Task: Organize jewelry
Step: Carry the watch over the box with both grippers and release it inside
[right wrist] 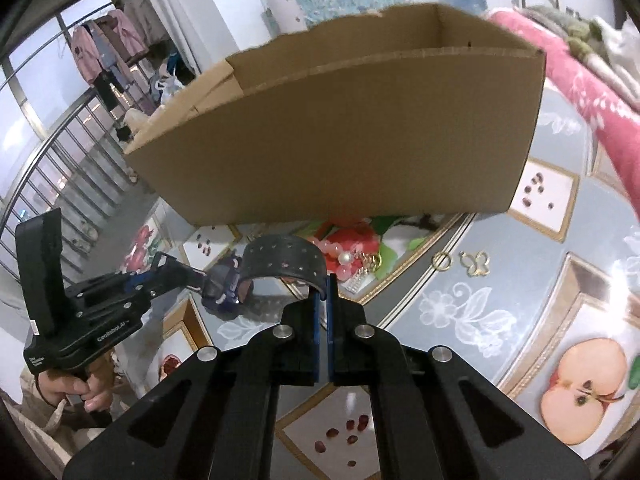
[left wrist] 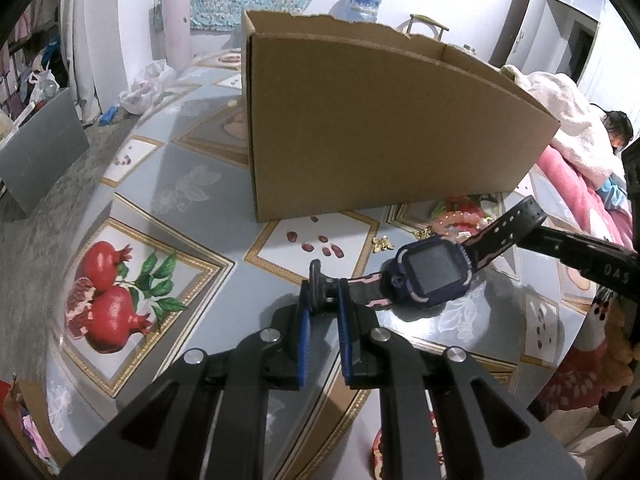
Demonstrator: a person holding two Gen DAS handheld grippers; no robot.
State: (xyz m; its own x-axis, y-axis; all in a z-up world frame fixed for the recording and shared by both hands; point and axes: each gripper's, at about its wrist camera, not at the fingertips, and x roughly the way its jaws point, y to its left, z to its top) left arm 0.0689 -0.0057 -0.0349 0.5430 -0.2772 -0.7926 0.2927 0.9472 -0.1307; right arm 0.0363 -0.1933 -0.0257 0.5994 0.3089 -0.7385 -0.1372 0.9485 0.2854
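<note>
Left gripper [right wrist: 160, 276], marked "GenRobot.AI", w/ right gripper [right wrist: 325, 280] clamps watch [left wrist: 434, 272].

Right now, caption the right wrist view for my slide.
Both grippers hold a smartwatch by its strap ends before a cardboard box.

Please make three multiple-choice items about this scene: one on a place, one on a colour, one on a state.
1. Where do the small gold trinkets lie?
A. inside the cardboard box
B. on the tablecloth in front of the box
C. on the pink blanket

2. What colour is the watch casing?
A. dark purple with pink trim
B. white
C. green

3. How is the watch held?
A. lying free on the table
B. by one strap end only
C. by both strap ends

Answers: 1 B, they rest on the tablecloth before the cardboard box. 2 A, as the left view shows. 3 C, the left hand-held gripper and right hand-held gripper each pinch a strap end.
</note>
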